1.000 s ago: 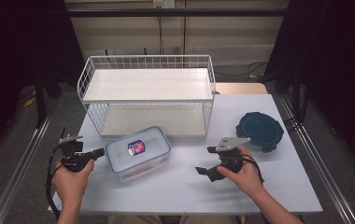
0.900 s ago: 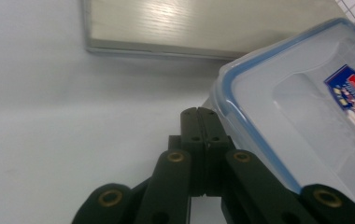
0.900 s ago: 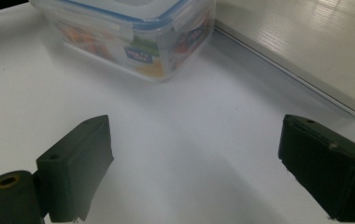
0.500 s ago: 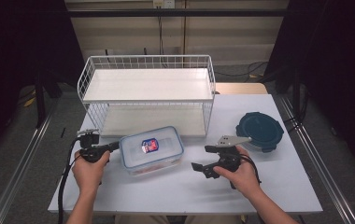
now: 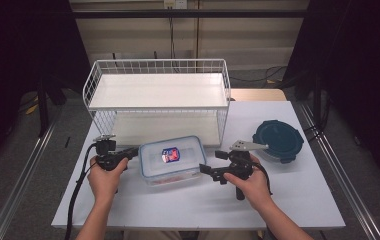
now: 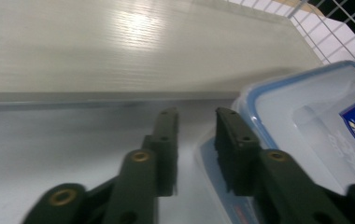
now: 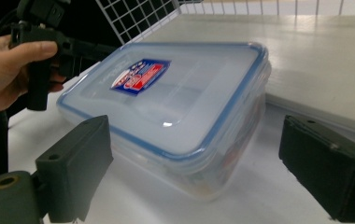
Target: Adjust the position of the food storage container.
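Clear lidded container sits on the white worktop, just in front of the wire basket, between both hands. Left claw is at the container's left end: its jaws have just been opening, now a narrow gap, and in the left gripper view nothing is pinched; one jaw lies against or just beside the lid's blue rim, can't tell which. Right claw is spread wide at the container's right end; in the right gripper view the near corner sits between the jaws with neither pad touching. Round dark-lidded container is off to the right, well apart. My read: the left has let go after nudging the box and the right is lining up to grab. To do it well, push the right claw further on so the pads bear on flat side walls, not the rounded corner, stay below the lid latch, close square and slowly, and keep the left clear of the rim so it doesn't skew the box.
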The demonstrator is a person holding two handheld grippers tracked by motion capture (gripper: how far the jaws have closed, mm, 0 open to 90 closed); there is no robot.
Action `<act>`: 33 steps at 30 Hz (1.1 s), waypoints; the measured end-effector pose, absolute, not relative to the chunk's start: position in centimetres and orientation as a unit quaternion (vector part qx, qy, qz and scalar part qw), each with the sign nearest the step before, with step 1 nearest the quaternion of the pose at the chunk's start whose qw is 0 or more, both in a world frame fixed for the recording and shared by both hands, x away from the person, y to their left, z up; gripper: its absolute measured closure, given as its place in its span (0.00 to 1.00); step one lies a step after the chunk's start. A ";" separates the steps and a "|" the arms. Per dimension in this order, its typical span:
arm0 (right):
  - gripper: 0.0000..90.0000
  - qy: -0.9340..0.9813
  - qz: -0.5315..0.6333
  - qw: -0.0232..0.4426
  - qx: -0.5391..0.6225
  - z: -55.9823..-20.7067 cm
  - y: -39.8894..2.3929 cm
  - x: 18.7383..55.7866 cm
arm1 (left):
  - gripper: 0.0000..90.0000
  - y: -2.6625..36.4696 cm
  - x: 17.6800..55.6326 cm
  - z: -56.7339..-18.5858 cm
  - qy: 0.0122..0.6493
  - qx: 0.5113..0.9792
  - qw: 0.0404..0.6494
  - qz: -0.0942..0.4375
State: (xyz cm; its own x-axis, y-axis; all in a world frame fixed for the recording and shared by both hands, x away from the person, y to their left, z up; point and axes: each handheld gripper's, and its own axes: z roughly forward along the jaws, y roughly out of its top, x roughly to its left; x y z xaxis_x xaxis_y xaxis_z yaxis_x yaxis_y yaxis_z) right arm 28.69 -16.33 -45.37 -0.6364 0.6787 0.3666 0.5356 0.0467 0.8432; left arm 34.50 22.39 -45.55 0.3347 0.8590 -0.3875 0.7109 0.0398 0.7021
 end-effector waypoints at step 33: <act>0.15 0.635 0.591 0.042 0.495 -46.2 -15.2 30.5 | 0.10 22.2 30.5 -45.3 0.566 0.626 0.536 0.031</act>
State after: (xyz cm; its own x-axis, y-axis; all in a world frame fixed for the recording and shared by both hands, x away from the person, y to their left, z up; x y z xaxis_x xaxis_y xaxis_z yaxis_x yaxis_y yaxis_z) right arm 30.50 -15.18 -46.23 -0.5064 0.6789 0.5316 0.5793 -0.1887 0.7930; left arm 30.54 22.23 -45.33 0.3581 0.7406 -0.5686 0.6750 0.2155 0.7057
